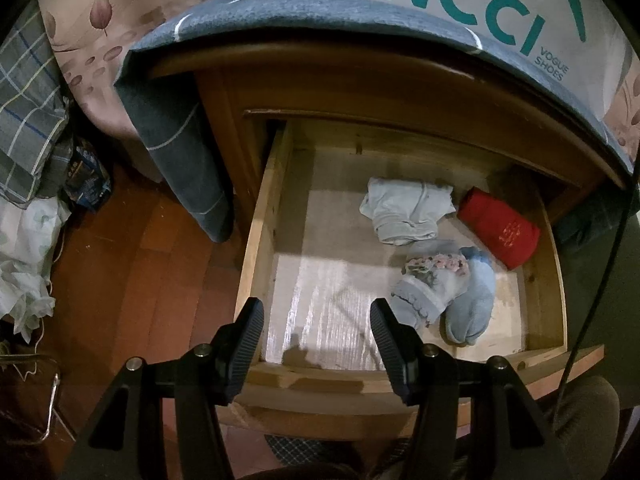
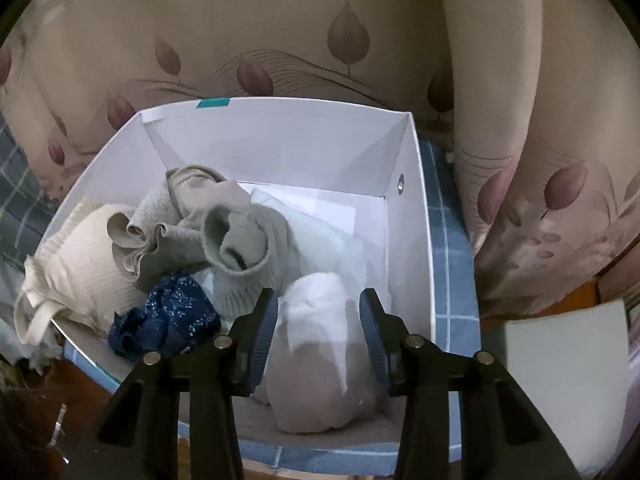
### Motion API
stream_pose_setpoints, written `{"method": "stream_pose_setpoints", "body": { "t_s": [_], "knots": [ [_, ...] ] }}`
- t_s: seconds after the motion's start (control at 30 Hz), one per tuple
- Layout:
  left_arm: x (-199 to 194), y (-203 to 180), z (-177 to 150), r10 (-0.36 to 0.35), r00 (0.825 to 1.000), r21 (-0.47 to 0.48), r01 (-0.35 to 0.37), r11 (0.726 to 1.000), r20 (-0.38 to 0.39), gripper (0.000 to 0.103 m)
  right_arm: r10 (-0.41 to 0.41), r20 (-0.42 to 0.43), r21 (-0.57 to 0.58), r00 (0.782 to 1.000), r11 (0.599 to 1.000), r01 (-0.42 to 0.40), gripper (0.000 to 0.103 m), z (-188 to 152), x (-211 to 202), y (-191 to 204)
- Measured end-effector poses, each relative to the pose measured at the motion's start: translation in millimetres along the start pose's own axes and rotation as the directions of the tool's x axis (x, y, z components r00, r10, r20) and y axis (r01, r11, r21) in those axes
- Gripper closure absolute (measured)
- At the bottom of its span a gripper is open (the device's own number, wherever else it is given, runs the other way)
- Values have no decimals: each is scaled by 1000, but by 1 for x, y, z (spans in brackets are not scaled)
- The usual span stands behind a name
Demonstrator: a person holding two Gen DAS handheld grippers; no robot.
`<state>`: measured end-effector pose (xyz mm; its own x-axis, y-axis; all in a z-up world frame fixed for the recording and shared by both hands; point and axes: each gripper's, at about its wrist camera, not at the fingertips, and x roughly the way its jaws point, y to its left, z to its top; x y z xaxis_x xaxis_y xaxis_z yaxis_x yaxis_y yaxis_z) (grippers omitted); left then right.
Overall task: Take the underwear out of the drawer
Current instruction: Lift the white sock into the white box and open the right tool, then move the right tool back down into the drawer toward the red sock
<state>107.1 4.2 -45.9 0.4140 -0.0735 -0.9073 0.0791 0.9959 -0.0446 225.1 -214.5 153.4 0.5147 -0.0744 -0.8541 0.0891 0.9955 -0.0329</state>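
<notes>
In the left wrist view the wooden drawer (image 1: 256, 236) stands pulled open. Inside lie a folded pale blue garment (image 1: 408, 210), a red rolled item (image 1: 500, 226) and light blue floral underwear (image 1: 444, 284). My left gripper (image 1: 318, 330) is open and empty above the drawer's front. In the right wrist view my right gripper (image 2: 318, 316) is open over a white box (image 2: 416, 216). A white rolled garment (image 2: 320, 344) lies between its fingers, not clamped. The box also holds grey socks (image 2: 224, 232), a cream knit piece (image 2: 80, 264) and a dark blue patterned piece (image 2: 168, 316).
The nightstand top (image 1: 360, 68) is covered by a blue cloth (image 1: 184, 152) with a printed shoe box (image 1: 440, 0) on it. A leaf-patterned bedsheet (image 2: 280, 40) lies behind. Plaid fabric (image 1: 24, 120) and clutter sit on the wooden floor (image 1: 132, 260) at left.
</notes>
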Motion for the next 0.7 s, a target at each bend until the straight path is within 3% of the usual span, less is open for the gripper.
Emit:
{"method": "stream_pose_setpoints", "body": {
  "t_s": [0.17,0.3,0.5,0.7],
  "knots": [
    [0,0,1,1,1000,-2,-1,1000,-1,46,15,29,-24,999,1000,-14,63,0,-17,8],
    [0,3,2,3,1000,-9,-3,1000,-1,46,72,53,-84,996,994,-67,61,-13,-46,19],
    [-1,6,3,0,1000,-25,0,1000,-1,46,151,24,-261,988,955,-140,56,-71,-74,37],
    [-2,12,3,-11,1000,-55,12,998,5,46,135,-96,-390,986,907,-162,54,-144,-44,41]
  ]
}}
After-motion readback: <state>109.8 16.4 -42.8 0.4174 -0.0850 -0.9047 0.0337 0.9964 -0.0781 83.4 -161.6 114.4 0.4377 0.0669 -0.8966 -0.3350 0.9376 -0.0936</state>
